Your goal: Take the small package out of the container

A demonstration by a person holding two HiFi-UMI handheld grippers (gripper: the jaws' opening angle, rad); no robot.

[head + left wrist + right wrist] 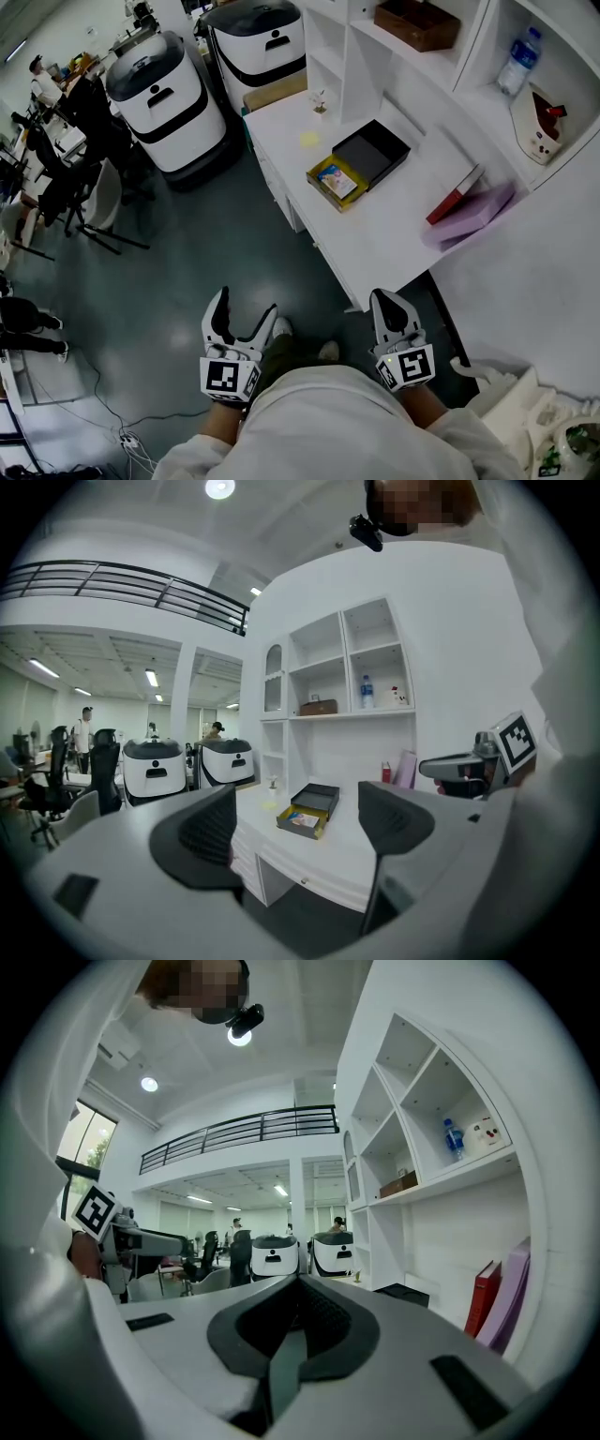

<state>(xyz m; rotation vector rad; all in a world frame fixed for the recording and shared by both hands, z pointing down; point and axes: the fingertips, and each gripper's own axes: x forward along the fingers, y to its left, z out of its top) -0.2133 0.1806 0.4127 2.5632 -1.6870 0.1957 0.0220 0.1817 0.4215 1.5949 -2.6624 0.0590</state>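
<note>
A yellow open container (pixel 321 187) lies on the white desk (pixel 394 234), with a small blue-and-white package (pixel 340 180) inside it. Its black lid (pixel 372 152) lies just behind it. Both grippers hang low in front of the person, over the floor and well short of the desk. My left gripper (pixel 246 303) is open with nothing between its fingers; in the left gripper view the container (pixel 302 820) shows far off between the jaws. My right gripper (pixel 390 302) is shut and empty; its jaws (pixel 298 1324) meet in the right gripper view.
A red book (pixel 456 194) and a purple folder (pixel 473 218) lie at the desk's right end. Shelves above hold a bottle (pixel 518 60) and a brown box (pixel 417 23). Two white-and-black machines (pixel 169 103) stand on the floor left of the desk, with chairs and people beyond.
</note>
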